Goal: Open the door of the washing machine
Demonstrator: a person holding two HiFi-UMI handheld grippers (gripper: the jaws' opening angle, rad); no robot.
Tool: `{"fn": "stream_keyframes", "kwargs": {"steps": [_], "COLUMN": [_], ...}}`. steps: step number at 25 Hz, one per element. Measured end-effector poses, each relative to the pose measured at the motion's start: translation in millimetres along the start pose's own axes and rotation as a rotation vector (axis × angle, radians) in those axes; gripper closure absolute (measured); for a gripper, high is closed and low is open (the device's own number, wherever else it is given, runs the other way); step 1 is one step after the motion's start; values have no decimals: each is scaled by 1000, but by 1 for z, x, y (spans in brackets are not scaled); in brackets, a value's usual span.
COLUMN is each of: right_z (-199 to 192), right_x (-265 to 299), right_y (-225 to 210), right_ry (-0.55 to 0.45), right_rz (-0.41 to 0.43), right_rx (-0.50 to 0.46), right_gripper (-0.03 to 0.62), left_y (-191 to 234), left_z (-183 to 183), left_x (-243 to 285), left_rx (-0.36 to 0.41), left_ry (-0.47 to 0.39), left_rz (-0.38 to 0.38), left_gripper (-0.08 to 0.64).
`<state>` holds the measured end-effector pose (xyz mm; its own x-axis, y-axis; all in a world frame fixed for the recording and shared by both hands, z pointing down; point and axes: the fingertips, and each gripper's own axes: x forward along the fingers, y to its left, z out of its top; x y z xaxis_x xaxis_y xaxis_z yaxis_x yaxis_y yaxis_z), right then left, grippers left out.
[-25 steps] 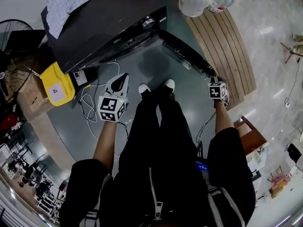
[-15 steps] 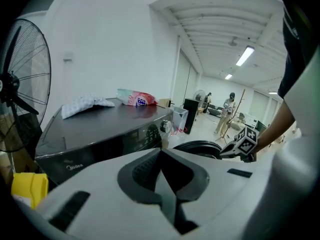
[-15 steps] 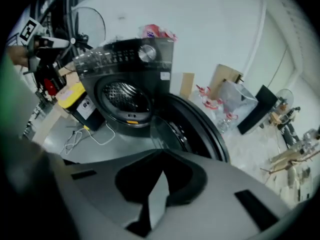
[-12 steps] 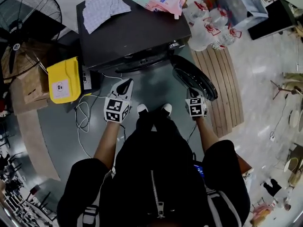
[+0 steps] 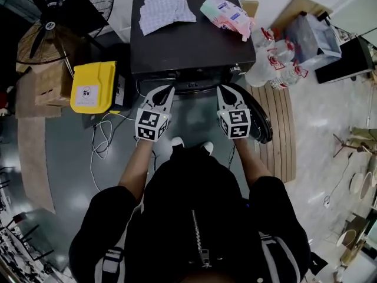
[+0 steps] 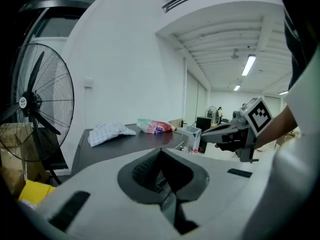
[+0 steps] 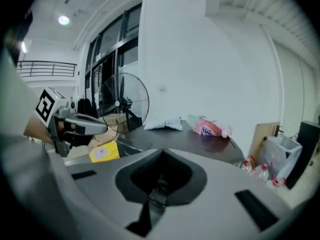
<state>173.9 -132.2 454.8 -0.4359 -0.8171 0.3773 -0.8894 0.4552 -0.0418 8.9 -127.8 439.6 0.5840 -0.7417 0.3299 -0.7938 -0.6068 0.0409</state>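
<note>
Dark front-loading washing machine (image 5: 194,46) is dead ahead against the white wall. A checked cloth (image 5: 166,7) and a pink-and-green packet (image 5: 227,13) lie on its top. Its round black door (image 5: 262,125) is swung out to the right of the machine front, beside the slatted wooden pallet (image 5: 284,140). My read: the opening step is already done, door off the latch and wide.

Left tongs (image 5: 162,93): pressed together, nothing between them. Right tongs (image 5: 228,94): also pressed together and empty. It's near the door's inner edge, but the head view doesn't show whether it touches. Both are held side by side in front of the machine, pointing at it.

Step in hand, my call: wrap-up and check.
- Confirm the door holds open by itself.
- Keep the right tongs clear of the hinge side and back both off.
- If the door needs to go wider, a nudge on the rim with the closed right tongs should do.
- Mind the white cable (image 5: 97,140) on the floor at left.
</note>
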Motion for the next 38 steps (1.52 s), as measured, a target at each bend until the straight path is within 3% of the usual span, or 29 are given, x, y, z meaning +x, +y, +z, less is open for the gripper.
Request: {"fn": "stream_keyframes", "kwargs": {"steps": [6,12,38], "right_z": [80,116,116], "right_x": [-11,-24,-41], "right_y": [22,24,15], "right_ry": [-157,-237,-256], "right_rz": [47,63,101], "right_rx": [-23,-37,-40], "right_gripper": [589,591,591], "left_y": [13,11,-12], "left_z": [42,67,73], "left_x": [-18,-21,-9], "left_rx": [23,39,45], "left_ry": [-92,-139,-142], "left_rz": [38,53,46], "left_gripper": [557,557,557]}}
